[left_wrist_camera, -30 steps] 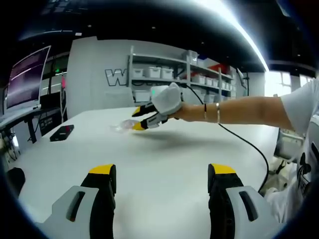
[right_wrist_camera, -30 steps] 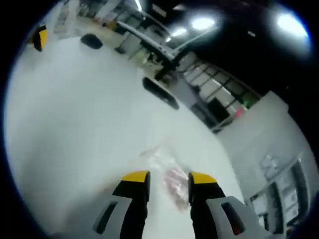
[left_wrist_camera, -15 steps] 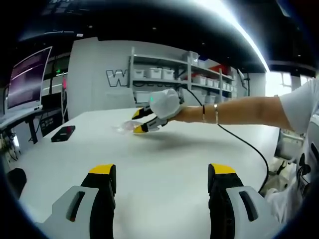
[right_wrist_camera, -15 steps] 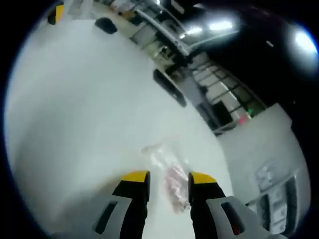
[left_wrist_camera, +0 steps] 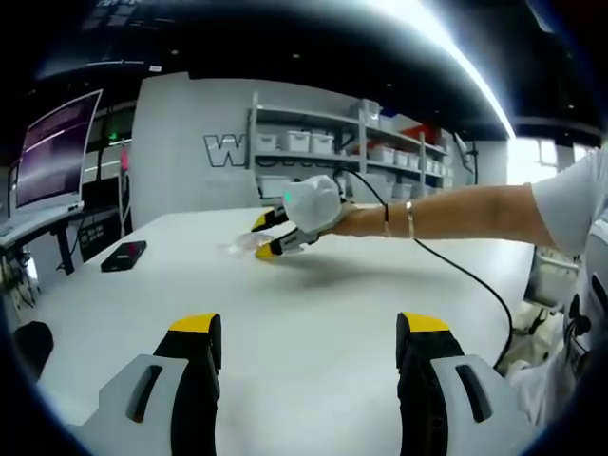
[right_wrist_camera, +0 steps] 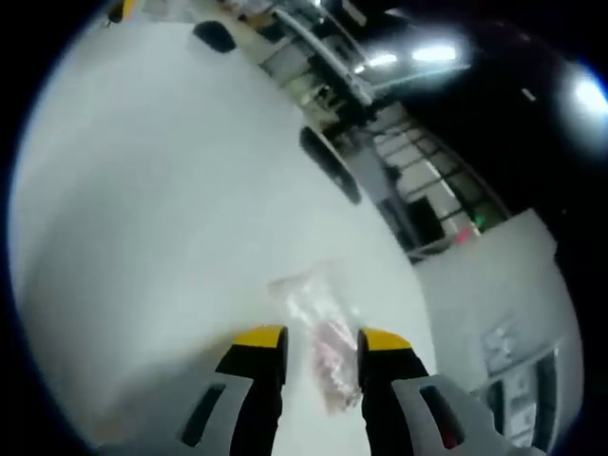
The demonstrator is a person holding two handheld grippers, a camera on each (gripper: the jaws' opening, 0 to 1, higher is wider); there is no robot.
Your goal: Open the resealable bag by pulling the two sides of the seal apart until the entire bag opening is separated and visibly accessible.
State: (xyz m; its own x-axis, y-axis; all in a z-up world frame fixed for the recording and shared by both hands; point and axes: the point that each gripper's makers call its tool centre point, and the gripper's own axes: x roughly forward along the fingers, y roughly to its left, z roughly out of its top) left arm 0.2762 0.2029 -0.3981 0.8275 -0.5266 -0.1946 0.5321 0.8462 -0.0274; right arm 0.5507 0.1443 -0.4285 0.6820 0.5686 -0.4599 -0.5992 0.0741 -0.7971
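A: What does the resealable bag (right_wrist_camera: 318, 328) look like, and where is it?

B: A small clear, crinkled pouch with pale pinkish contents, lying flat on the white bench (right_wrist_camera: 142, 218). In the right gripper view it runs lengthwise between the yellow-tipped right tongs (right_wrist_camera: 311, 340); in the left gripper view it shows as a faint glint (left_wrist_camera: 239, 246) at those tips.

A: State of the tongs?

B: The right tongs (left_wrist_camera: 263, 237) stand narrowly apart, straddling the bag; whether they pinch it cannot be told. The left tongs (left_wrist_camera: 309, 337) gape wide above bare bench, well apart from the bag.

A: Other items?

B: A dark phone (left_wrist_camera: 123, 256) lies near the bench's far edge.
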